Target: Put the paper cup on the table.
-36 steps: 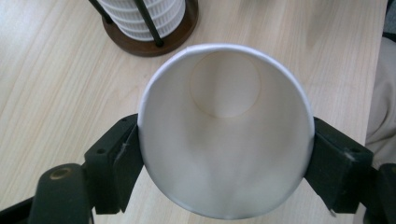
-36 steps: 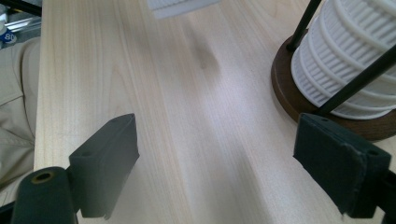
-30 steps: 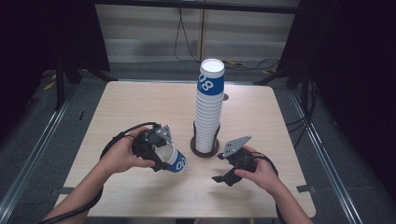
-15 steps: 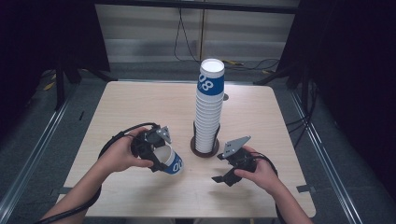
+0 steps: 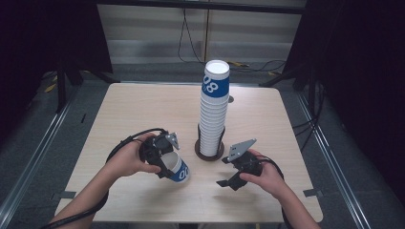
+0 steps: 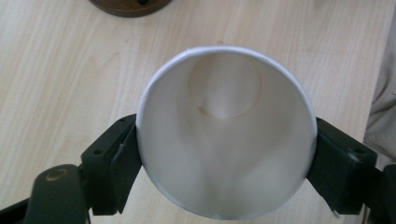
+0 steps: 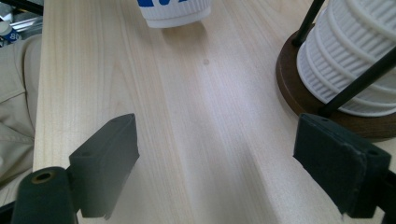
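Left gripper (image 5: 165, 160): jaws clamped on the rim of a paper cup (image 5: 177, 168), one on each side.
Cup: white with blue print, tilted, its base on the table (image 5: 143, 109) at about 7 o'clock from the stack.
Cup mouth (image 6: 224, 130): open toward the left gripper's camera, empty inside.
Right gripper (image 5: 237, 172): jaws spread wide, holding nothing, low over the table at 5 o'clock from the stack.
Stack of cups (image 5: 212, 112): upright in a round wooden stand (image 7: 308, 98) with thin black rods, mid-table.
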The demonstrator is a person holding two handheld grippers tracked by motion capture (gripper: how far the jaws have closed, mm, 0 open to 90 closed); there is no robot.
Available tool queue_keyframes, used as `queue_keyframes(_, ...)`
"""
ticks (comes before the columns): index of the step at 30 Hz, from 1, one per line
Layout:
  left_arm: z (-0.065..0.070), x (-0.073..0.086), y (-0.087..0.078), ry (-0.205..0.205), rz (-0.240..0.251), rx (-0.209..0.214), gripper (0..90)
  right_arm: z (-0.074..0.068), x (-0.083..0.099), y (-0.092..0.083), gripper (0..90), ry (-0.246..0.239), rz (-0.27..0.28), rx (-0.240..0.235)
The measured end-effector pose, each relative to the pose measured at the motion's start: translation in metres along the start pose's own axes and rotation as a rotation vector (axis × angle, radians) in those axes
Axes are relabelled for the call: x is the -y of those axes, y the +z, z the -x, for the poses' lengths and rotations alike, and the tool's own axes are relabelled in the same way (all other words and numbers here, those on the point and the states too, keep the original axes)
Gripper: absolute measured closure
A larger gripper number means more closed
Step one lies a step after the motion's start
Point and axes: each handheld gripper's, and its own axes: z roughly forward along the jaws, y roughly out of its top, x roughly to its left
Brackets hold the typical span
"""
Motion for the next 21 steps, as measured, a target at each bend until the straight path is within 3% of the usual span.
queue_keyframes(8,-0.002,-0.002,0.006,0.005,0.018,0.008,17.9,0.000,0.000,0.002,13.0,-0.005,-0.004,-0.003)
queue_keyframes(10,-0.001,-0.003,0.007,-0.011,0.029,0.008,17.4,0.000,0.000,0.001,13.0,-0.007,0.001,-0.003)
queue_keyframes(11,-0.002,-0.004,0.007,0.010,0.028,0.006,17.2,0.001,0.000,0.001,13.0,-0.007,0.002,-0.001)
queue_keyframes(14,-0.001,-0.006,0.007,0.023,0.030,0.004,16.8,0.001,0.001,0.001,13.0,-0.003,0.006,-0.004)
queue_keyframes(18,0.001,-0.009,0.010,0.018,0.063,0.005,15.9,0.001,0.001,0.001,13.0,0.001,0.002,0.001)
queue_keyframes(20,0.002,-0.010,0.010,0.016,0.056,0.003,15.9,0.001,0.001,0.001,13.0,0.003,0.001,0.003)
queue_keyframes(21,0.001,-0.011,0.011,0.032,0.060,0.004,15.9,0.001,0.001,0.001,13.0,0.003,0.001,0.003)
